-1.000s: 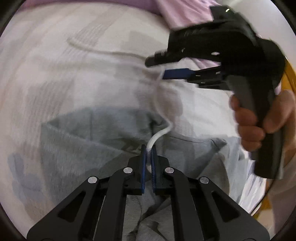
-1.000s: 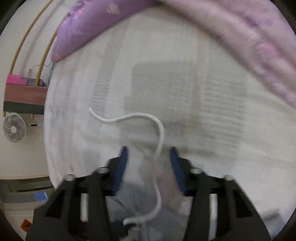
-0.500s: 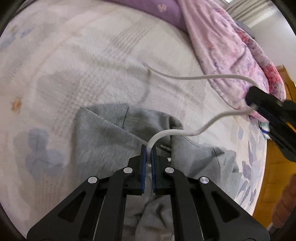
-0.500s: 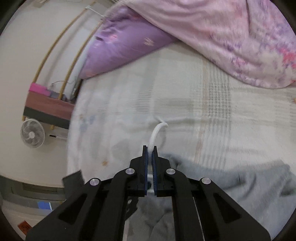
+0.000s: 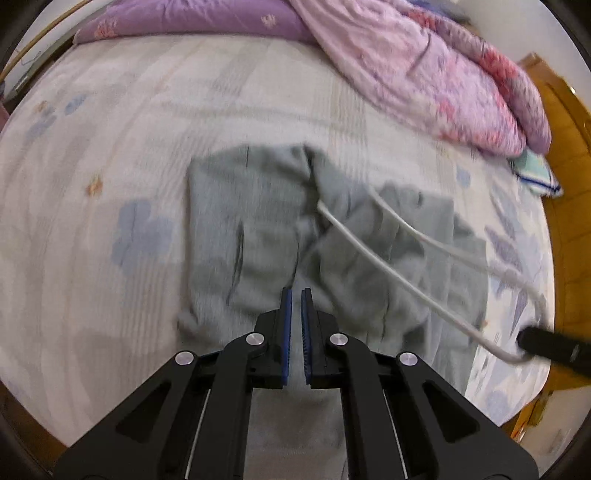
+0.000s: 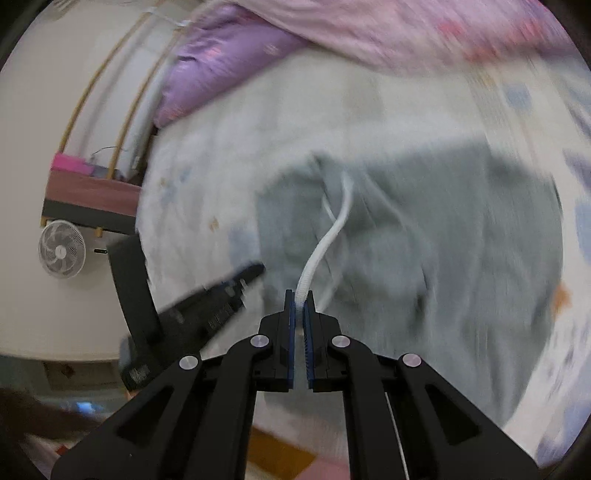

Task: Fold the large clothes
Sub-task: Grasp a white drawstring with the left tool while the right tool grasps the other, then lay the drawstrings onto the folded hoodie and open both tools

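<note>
Our right gripper [image 6: 299,295] jaws pinch the white cord [image 6: 325,243] running ahead to the grey garment [image 5: 258,221]; our left gripper [image 5: 295,293] is clenched, with only garment cloth below its jaws.

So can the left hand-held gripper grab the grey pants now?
Probably yes: the left hand-held gripper hangs right above the grey fabric pants, nothing between, though its jaws are shut and must open first.

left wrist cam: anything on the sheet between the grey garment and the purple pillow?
Nothing. In the left wrist view, only bare floral bedsheet lies between the grey garment and the purple pillow.
</note>
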The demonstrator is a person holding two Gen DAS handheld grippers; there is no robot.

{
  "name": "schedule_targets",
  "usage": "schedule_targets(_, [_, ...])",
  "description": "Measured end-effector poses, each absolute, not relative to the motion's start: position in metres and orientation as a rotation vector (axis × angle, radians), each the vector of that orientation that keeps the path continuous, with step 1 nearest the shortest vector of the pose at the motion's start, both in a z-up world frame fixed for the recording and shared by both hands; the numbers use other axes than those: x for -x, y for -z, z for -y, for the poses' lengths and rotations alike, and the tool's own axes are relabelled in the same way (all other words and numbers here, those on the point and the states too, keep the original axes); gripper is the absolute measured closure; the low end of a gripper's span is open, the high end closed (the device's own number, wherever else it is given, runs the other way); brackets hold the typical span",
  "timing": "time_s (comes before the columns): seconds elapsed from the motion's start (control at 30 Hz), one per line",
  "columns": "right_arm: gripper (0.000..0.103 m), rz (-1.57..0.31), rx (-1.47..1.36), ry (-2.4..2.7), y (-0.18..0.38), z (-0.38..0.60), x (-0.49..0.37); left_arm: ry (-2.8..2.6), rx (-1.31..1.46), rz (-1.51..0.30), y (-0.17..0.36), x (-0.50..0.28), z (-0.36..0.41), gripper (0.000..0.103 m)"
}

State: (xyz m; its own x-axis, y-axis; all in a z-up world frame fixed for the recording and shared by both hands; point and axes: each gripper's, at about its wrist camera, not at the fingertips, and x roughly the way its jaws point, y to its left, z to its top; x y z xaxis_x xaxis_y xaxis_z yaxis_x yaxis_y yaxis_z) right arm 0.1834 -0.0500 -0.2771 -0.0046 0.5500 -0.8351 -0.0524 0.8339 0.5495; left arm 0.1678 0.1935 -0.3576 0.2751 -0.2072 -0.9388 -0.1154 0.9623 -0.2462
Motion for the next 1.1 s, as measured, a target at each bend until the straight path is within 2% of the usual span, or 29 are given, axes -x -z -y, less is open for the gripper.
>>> schedule_targets(0.1, [0.095,-1.626,-0.441,-0.389,0.316,0.067,-0.158,0.044,0.249,-1.367,0.377,-0.158,-0.190,0.097])
schedule_targets(0.13, [0.093,-1.720,-0.397,-0.321,0.342,0.072,-0.148,0.046,0.243,-1.381,0.382,-0.154,-0.189,0.097])
schedule_targets(0.17, [0.073,-1.805,-0.360,-0.281,0.360,0.074,-0.140,0.042,0.234,-1.391,0.386,-0.150,-0.189,0.097])
schedule_targets(0.2, [0.058,-1.913,-0.338,-0.230,0.381,0.079,-0.131,0.035,0.225,-1.402,0.389,-0.147,-0.189,0.097])
schedule_targets(0.23, [0.039,-1.972,-0.354,-0.188,0.393,0.085,-0.123,0.031,0.216,-1.412,0.391,-0.145,-0.189,0.097])
schedule_targets(0.33, [0.036,-1.948,-0.448,-0.154,0.388,0.102,-0.113,0.030,0.183,-1.441,0.393,-0.139,-0.187,0.086])
schedule_targets(0.43, [0.033,-1.745,-0.481,-0.220,0.359,0.105,-0.140,0.046,0.162,-1.434,0.392,-0.138,-0.184,0.077])
schedule_targets(0.6, [0.033,-1.523,-0.368,-0.389,0.350,0.073,-0.195,0.058,0.177,-1.426,0.392,-0.144,-0.175,0.076])
schedule_targets(0.63, [0.039,-1.496,-0.341,-0.398,0.355,0.065,-0.203,0.061,0.172,-1.421,0.393,-0.145,-0.172,0.076])
schedule_targets(0.67, [0.068,-1.496,-0.317,-0.422,0.367,0.053,-0.211,0.062,0.166,-1.419,0.393,-0.146,-0.170,0.076])
schedule_targets(0.7, [0.089,-1.536,-0.313,-0.433,0.378,0.046,-0.213,0.065,0.162,-1.420,0.394,-0.146,-0.166,0.076])
schedule_targets(0.73, [0.102,-1.594,-0.328,-0.421,0.394,0.040,-0.214,0.066,0.167,-1.426,0.396,-0.147,-0.164,0.076])
schedule_targets(0.87, [0.103,-1.659,-0.397,-0.351,0.407,0.049,-0.187,0.067,0.188,-1.447,0.399,-0.145,-0.161,0.076])
schedule_targets(1.1, [0.103,-1.898,-0.503,-0.178,0.424,0.084,-0.090,0.075,0.137,-1.480,0.403,-0.139,-0.158,0.076])
